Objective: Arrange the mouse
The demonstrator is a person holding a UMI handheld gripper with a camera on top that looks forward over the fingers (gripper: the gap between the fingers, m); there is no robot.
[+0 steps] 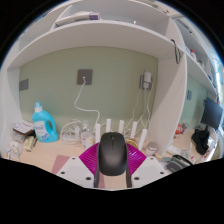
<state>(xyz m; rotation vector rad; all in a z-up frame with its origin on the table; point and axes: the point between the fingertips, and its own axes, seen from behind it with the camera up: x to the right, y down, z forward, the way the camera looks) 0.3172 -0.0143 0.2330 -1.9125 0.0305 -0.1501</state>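
Observation:
A black computer mouse sits between my gripper's two fingers, its rounded back pointing forward over the desk. Both magenta pads press against its sides, so the gripper is shut on it. The mouse appears lifted above the light wooden desk. Its underside is hidden.
A blue detergent bottle stands at the left by small clutter. White cables and plugs hang from wall sockets behind. A pink mat edge lies left of the fingers. Shelves run overhead; dark items sit right.

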